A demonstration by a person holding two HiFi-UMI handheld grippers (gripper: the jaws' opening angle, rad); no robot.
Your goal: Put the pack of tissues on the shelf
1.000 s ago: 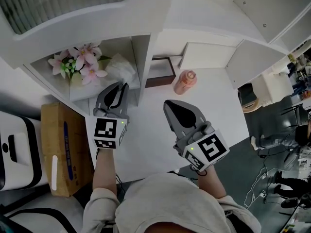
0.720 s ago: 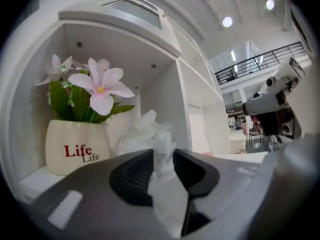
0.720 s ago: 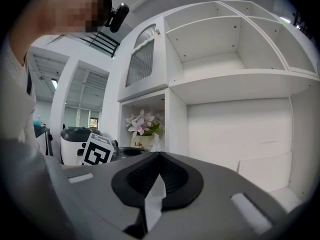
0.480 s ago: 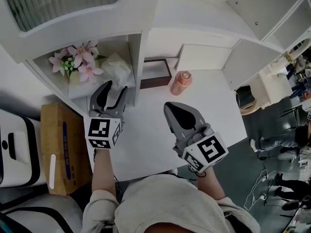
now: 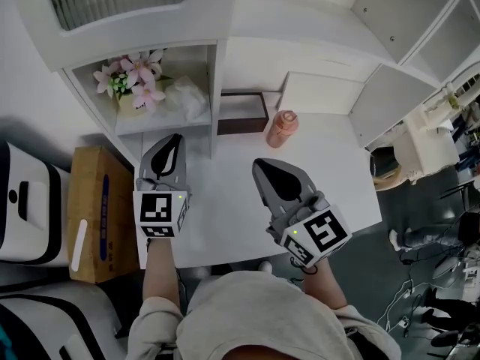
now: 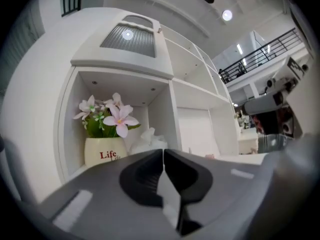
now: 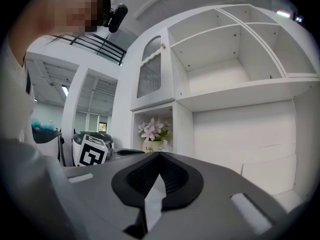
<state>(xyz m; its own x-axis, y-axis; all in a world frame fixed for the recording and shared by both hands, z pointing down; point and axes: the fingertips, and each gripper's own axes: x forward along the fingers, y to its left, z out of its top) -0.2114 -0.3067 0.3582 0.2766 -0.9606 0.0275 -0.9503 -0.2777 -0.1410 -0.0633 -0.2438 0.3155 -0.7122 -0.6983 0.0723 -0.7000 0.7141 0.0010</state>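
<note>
The white pack of tissues [image 5: 187, 96] lies in the low shelf cubby [image 5: 166, 123], right of a pot of pink flowers [image 5: 135, 96]. In the left gripper view the tissue pack [image 6: 149, 140] shows beside the flower pot [image 6: 104, 153], past the jaws. My left gripper [image 5: 175, 138] hangs just in front of the cubby's edge, apart from the pack. Its jaws have just been closing and now meet with nothing between them [image 6: 163, 152]. My right gripper [image 5: 259, 160] hovers over the white table, shut and empty [image 7: 160, 155].
A pink bottle [image 5: 283, 127] stands on the white table [image 5: 225, 216] near the back, with a dark brown box [image 5: 241, 114] to its left. A cardboard box [image 5: 96, 214] sits on the floor left of the table. Taller white shelves [image 7: 230, 59] rise behind.
Half a second ago the left gripper's jaws stood open at the cubby's mouth; now they are shut and drawn back from the shelf. The tissue pack stays in the cubby. The right gripper shifted little.
</note>
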